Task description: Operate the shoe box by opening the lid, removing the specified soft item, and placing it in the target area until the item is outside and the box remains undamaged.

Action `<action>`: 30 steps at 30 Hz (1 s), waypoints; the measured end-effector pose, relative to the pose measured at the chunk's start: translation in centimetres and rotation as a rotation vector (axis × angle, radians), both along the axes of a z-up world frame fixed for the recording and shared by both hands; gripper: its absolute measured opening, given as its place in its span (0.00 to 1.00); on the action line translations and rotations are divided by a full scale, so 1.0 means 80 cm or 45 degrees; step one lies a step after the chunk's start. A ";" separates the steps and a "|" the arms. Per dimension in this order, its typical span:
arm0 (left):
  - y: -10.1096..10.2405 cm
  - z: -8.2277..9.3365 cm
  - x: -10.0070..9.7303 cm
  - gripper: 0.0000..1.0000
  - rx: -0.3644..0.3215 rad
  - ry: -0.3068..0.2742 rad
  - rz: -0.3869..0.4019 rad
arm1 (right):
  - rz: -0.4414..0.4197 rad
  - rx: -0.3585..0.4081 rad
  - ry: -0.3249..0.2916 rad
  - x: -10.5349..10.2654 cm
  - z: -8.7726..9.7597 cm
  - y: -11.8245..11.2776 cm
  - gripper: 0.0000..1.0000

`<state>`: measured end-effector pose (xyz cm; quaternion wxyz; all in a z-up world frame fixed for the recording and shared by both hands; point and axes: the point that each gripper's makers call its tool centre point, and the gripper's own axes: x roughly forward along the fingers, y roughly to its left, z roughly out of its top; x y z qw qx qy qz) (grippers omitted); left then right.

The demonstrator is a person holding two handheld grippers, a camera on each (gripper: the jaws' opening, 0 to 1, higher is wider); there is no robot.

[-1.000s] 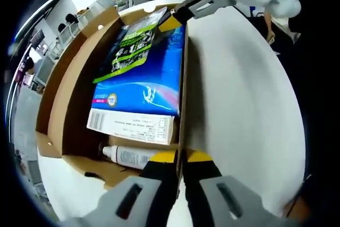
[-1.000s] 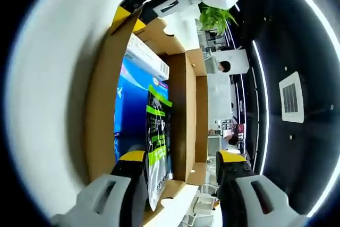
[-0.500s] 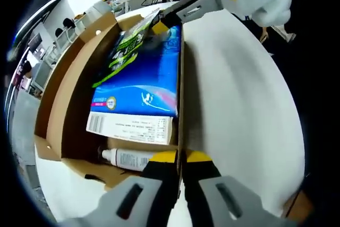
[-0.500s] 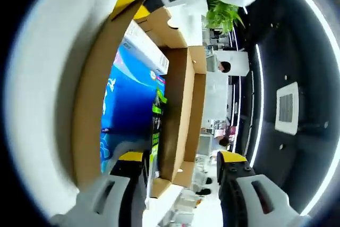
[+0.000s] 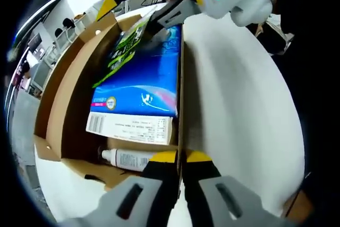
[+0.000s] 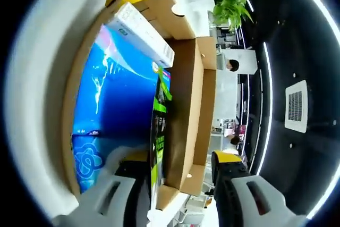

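In shoe box (image 5: 58, 110): blue pack (image 5: 141, 81), bottle (image 5: 127, 157).

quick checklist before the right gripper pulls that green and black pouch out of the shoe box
1. Lid open: ok, the white lid stands up beside the shoe box.
2. Lid held: ok, the left gripper is shut on its edge.
3. Right gripper around the green and black pouch: ok, jaws straddle it, not closed.
4. Pouch free: cannot tell, it lies on the blue package.
5. White bottle out of the way: ok, at the box's other end.
6. Box undamaged: ok, no tears seen.
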<state>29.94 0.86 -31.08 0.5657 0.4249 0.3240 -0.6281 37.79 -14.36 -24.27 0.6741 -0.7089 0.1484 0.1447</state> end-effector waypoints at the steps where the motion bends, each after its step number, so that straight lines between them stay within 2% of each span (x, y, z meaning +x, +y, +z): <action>1: 0.000 0.000 0.000 0.02 0.000 0.000 0.000 | 0.009 0.009 0.008 0.001 -0.002 0.002 0.44; 6: 0.000 0.001 0.000 0.02 -0.004 0.000 -0.002 | -0.001 0.034 0.031 0.007 -0.013 0.002 0.40; 12: 0.001 0.001 -0.006 0.02 -0.005 0.000 -0.003 | -0.017 0.083 0.028 0.010 -0.009 0.001 0.40; 15: 0.002 0.001 -0.008 0.02 -0.002 -0.003 0.000 | -0.016 0.077 0.021 0.010 -0.010 0.001 0.39; 19: 0.002 0.001 -0.011 0.02 0.001 -0.003 0.004 | -0.010 0.067 0.023 0.006 -0.015 0.002 0.33; 26: 0.003 0.002 -0.012 0.02 0.001 -0.003 0.001 | -0.026 0.094 0.023 0.005 -0.017 0.000 0.31; 30: 0.003 0.001 -0.013 0.02 0.006 -0.010 -0.002 | -0.021 0.074 0.020 0.005 -0.020 0.000 0.30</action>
